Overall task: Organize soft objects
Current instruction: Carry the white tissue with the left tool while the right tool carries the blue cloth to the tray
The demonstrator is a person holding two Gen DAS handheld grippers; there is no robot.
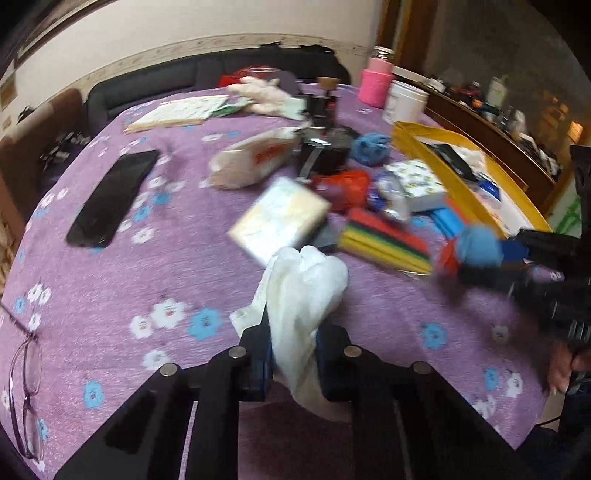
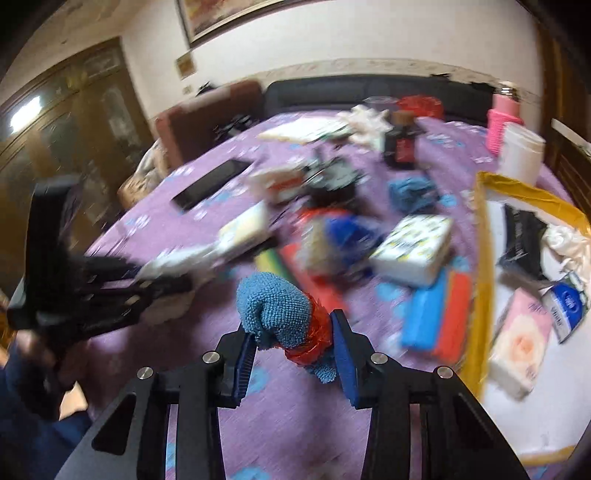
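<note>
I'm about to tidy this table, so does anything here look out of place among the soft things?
Yes: a black phone and a pair of glasses lie on the purple floral tablecloth, hard items apart from the soft clutter, the glasses near the table's edge.

We see a cream wall [image 2: 332, 44] with a patterned border strip and a framed picture [image 2: 221, 14] hanging high. A dark sofa [image 2: 369, 92] lines its foot, a brown armchair [image 2: 207, 110] beside it. A wooden glass-fronted cabinet [image 2: 66, 122] catches bright light.
</note>
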